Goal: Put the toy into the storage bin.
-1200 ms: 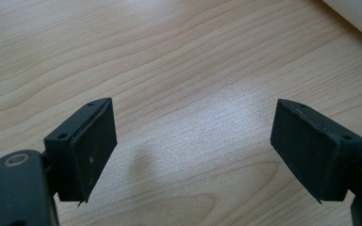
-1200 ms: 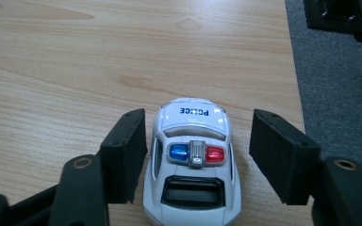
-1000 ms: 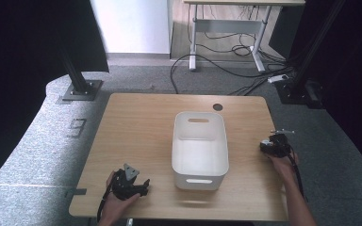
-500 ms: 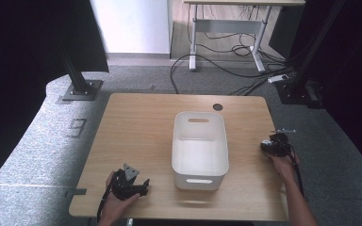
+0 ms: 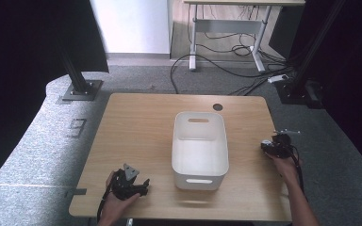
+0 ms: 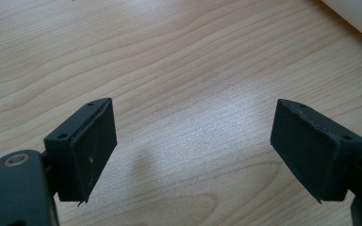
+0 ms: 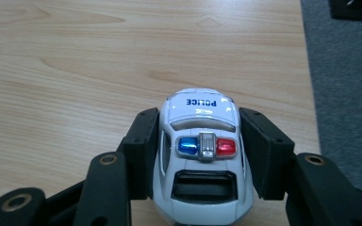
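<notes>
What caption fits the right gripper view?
Right tongs clamp a white toy police car above the wooden table.

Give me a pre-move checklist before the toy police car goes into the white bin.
1. Grip: right gripper has its black jaws against both sides of the white toy police car with red and blue roof lights: ok.
2. Car lifted off the light wooden table: cannot tell.
3. White rectangular plastic bin upright, open top, nothing seen inside: ok.
4. Bin lies between the two grippers, to the left of the right one: ok.
5. Left gripper open, nothing between its jaws, apart from the bin: ok.
</notes>
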Motion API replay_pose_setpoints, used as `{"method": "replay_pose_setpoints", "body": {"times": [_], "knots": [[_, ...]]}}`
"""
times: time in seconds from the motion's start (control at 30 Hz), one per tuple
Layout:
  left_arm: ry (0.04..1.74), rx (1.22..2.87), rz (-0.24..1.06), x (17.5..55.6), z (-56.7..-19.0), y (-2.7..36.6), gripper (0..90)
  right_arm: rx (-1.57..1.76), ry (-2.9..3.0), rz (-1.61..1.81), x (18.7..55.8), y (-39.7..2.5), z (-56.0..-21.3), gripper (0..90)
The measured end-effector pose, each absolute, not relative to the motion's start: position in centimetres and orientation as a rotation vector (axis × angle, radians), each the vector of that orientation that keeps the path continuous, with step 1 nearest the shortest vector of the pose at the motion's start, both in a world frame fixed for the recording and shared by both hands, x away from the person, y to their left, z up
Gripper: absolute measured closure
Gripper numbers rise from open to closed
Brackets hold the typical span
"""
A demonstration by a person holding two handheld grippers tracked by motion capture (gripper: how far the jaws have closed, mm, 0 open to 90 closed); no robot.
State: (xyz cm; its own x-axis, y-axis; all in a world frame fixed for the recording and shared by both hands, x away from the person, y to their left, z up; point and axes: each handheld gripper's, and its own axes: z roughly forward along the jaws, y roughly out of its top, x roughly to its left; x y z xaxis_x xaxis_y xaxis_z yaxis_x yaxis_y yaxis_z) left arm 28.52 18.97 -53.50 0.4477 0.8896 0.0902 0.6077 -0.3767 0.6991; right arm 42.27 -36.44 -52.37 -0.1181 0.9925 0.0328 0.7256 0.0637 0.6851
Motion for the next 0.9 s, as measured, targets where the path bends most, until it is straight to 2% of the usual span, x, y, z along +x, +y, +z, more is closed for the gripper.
{"method": "replay_pose_setpoints", "body": {"times": [0.9], "knots": [[1.249,2.097,0.629,28.4,-53.2,19.1,15.1,1.639,1.86,0.958,38.3,-35.2,-47.7,50.2]]}}
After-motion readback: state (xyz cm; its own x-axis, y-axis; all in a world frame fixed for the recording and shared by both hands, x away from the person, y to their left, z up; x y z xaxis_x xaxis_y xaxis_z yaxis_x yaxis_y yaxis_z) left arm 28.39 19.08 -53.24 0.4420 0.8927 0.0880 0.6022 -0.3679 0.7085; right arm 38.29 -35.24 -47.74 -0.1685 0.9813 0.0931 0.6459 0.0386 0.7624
